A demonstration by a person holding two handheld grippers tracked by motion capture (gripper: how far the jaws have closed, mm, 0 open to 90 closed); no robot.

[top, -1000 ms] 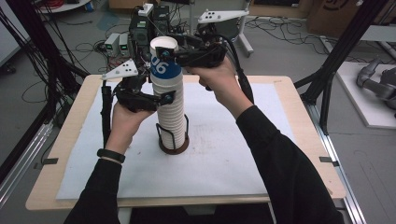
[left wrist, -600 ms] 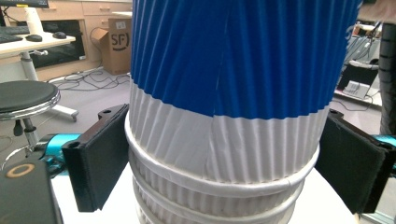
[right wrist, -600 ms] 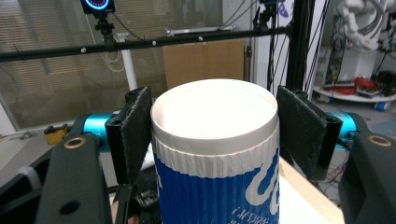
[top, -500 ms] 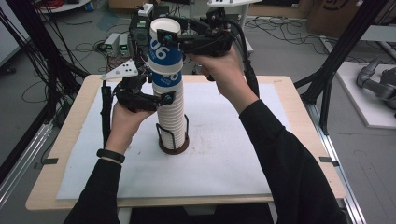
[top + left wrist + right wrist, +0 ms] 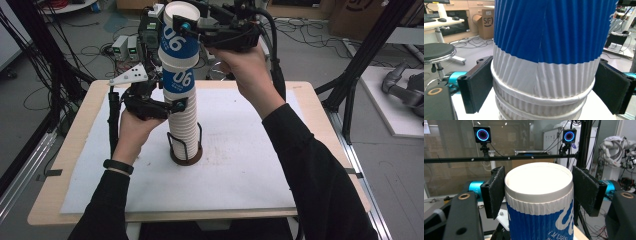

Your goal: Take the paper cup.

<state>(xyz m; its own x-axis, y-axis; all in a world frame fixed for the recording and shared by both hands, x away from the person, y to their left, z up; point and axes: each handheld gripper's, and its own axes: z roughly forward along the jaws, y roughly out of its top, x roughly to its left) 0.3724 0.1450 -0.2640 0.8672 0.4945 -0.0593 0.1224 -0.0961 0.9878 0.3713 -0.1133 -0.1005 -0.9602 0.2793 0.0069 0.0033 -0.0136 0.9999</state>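
Right gripper clamps the top cup, while left gripper apparently grips the stack.

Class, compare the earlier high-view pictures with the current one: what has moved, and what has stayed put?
The right claw, shut on the top cup, has lifted it upward, so it now rides higher out of the cup stack. The left claw stays around the stack just below the second blue cup, and the wire holder has not shifted on the table.
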